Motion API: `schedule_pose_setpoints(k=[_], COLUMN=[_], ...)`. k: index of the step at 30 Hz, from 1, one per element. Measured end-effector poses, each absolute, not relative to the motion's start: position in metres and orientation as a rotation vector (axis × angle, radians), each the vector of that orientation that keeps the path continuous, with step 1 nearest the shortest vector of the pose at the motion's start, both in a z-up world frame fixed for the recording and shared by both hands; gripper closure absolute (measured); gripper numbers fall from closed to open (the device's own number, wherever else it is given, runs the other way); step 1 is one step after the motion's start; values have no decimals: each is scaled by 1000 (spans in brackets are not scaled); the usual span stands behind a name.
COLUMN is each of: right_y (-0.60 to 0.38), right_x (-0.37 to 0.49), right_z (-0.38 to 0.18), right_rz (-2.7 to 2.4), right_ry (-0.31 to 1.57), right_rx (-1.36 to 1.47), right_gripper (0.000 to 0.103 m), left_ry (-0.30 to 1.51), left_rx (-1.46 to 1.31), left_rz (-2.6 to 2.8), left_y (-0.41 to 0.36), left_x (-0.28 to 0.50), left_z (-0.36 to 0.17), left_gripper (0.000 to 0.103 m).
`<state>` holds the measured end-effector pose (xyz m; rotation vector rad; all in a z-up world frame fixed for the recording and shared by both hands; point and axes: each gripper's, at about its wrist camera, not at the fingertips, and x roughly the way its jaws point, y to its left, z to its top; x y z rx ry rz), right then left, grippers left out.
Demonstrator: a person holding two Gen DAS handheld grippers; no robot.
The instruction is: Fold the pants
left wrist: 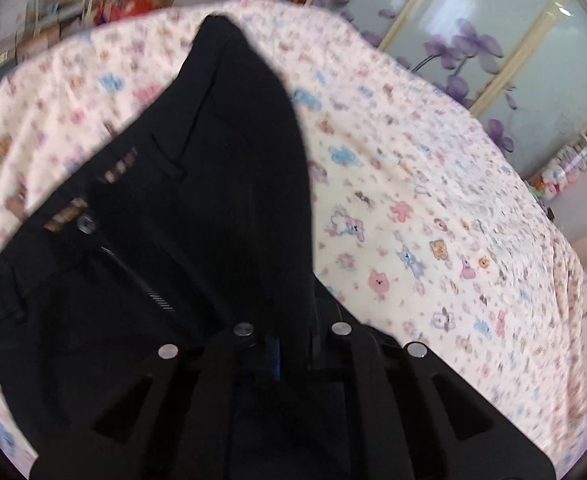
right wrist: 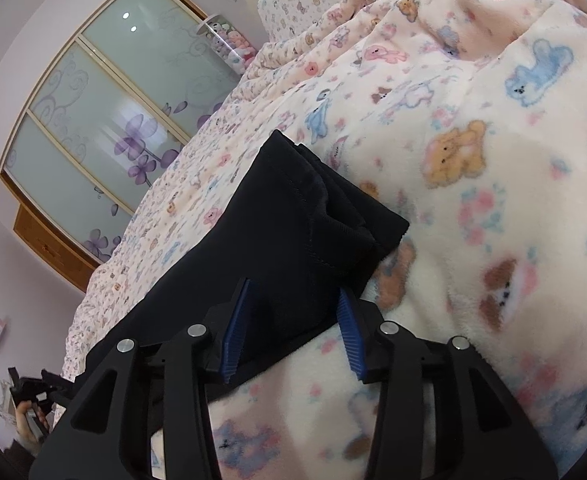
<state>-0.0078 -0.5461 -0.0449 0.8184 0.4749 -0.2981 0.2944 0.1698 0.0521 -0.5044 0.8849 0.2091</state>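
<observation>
Left tongs (left wrist: 289, 344) clamp the pants' (left wrist: 197, 200) waist to lift it, while right tongs (right wrist: 293, 332) stand apart, straddling the hems on the bed (right wrist: 473, 200).

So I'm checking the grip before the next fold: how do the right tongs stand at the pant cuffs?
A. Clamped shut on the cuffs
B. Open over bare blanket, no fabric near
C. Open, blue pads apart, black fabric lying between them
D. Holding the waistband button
C: in the right wrist view the right tongs show their blue pads spread apart, with the black pants lying between them unpinched.
</observation>
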Motion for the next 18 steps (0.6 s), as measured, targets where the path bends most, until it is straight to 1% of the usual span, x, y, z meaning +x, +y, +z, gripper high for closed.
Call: schedule_pose_setpoints(k=[3,6,8,9,11,12,14,16,17,18], right_y=[-546,-545,-544,-542,-539,-535,-531,-526,-524,-523], right_x=[-11,-20,-28,-33,-39,-44,-46,-48,-48,-48], right_z=[-43,-38,-34,-30,-25,-22,-20,-18,-18,-16], right_rz=[-293,-292,-290,-292,-279,-259,-221,-155,-127,-93], right_ry=[461,436,414,402,387,383,387,402,411,415], right_rx=[823,846,868,880,897,914,942,990,1011,1039], right_gripper=[59,58,50,48,40,39,38,38,38,38], left_ry=[804,713,663,646,629,645,681,658,649,640], left_rx=[-491,-542,-557,-552,-556,-574,-611,-647,-641,-617], left_rz=[176,153,149,157,184,188,212,203,199,189], left_y=[174,184,189,190,195,198,206,210,209,206], left_x=[253,191,149,133,99,92,84,77,77,78], left_z=[66,72,66,61,37,25,-7,-21,-18,-14], left_gripper=[96,96,94,94,91,91,83,83,77,69])
